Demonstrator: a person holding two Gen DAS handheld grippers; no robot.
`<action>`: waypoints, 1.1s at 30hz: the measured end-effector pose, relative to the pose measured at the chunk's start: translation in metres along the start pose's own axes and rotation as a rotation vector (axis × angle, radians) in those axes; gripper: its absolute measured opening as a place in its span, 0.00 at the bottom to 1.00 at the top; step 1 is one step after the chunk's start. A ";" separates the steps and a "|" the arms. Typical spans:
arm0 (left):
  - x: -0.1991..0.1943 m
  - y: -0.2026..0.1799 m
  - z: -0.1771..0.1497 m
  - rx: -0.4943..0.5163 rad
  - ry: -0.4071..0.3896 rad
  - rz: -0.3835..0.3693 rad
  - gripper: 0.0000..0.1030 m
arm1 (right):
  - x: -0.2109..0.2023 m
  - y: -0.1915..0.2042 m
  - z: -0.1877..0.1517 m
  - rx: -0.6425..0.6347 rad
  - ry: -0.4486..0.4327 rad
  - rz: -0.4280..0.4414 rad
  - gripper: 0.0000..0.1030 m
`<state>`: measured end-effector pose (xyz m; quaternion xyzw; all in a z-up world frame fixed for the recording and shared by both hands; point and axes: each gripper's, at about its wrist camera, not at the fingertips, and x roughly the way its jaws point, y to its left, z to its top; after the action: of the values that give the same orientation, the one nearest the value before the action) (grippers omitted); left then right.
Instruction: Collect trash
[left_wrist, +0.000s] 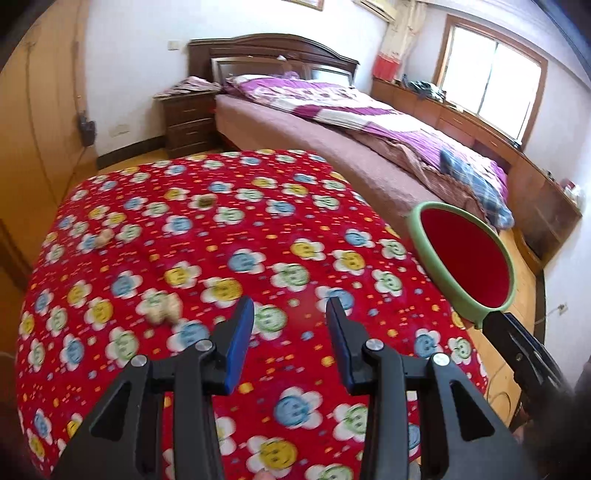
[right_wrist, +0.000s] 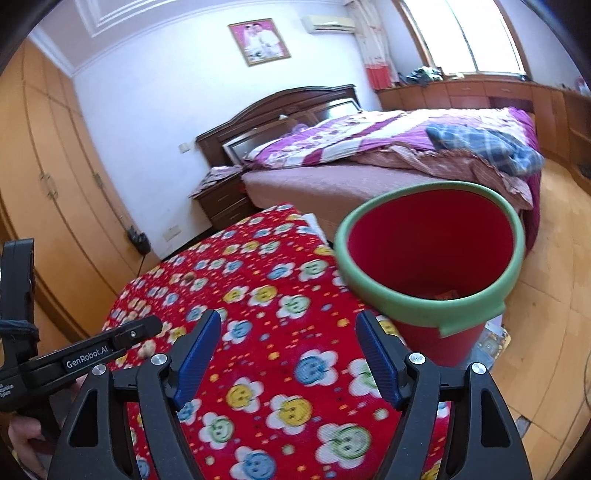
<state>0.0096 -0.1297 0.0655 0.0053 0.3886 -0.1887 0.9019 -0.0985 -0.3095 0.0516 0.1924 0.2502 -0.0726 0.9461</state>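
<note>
Left gripper (left_wrist: 290, 317) hovers over the red flower-print blanket (left_wrist: 229, 229), jaws moderately apart, nothing between them. Right gripper (right_wrist: 289, 338) likewise open wide and empty.

Nearest trash: crumpled beige scrap (left_wrist: 162, 309), lower-left of centre in the left wrist view, just left of and slightly ahead of the left finger tip (left_wrist: 245, 308). Lumpy, no clear long axis, blurred; looks like a wadded paper or wrapper. The left gripper is the closer one; judged next move is a short shift left and down to straddle it. In the right wrist view the same scrap (right_wrist: 147, 348) peeks out beside the left gripper's body, lower left.

Two more bits further up-left on the blanket: pale scrap (left_wrist: 103, 238) and small dark-brown piece (left_wrist: 206, 201), both well apart from either gripper.

Red bin with green rim (right_wrist: 430, 258) stands at the blanket's right edge, right-centre in the right view, mouth tilted toward camera; something small lies at its bottom, unclear what.
</note>
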 end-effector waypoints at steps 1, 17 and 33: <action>-0.004 0.005 -0.002 -0.007 -0.005 0.009 0.39 | -0.001 0.004 -0.002 -0.009 -0.001 0.006 0.74; -0.046 0.054 -0.034 -0.086 -0.096 0.168 0.39 | -0.008 0.047 -0.021 -0.104 -0.004 0.033 0.74; -0.053 0.057 -0.036 -0.089 -0.130 0.203 0.40 | -0.011 0.052 -0.023 -0.128 -0.017 0.028 0.74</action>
<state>-0.0293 -0.0534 0.0704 -0.0078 0.3345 -0.0787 0.9391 -0.1067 -0.2521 0.0556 0.1342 0.2436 -0.0446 0.9595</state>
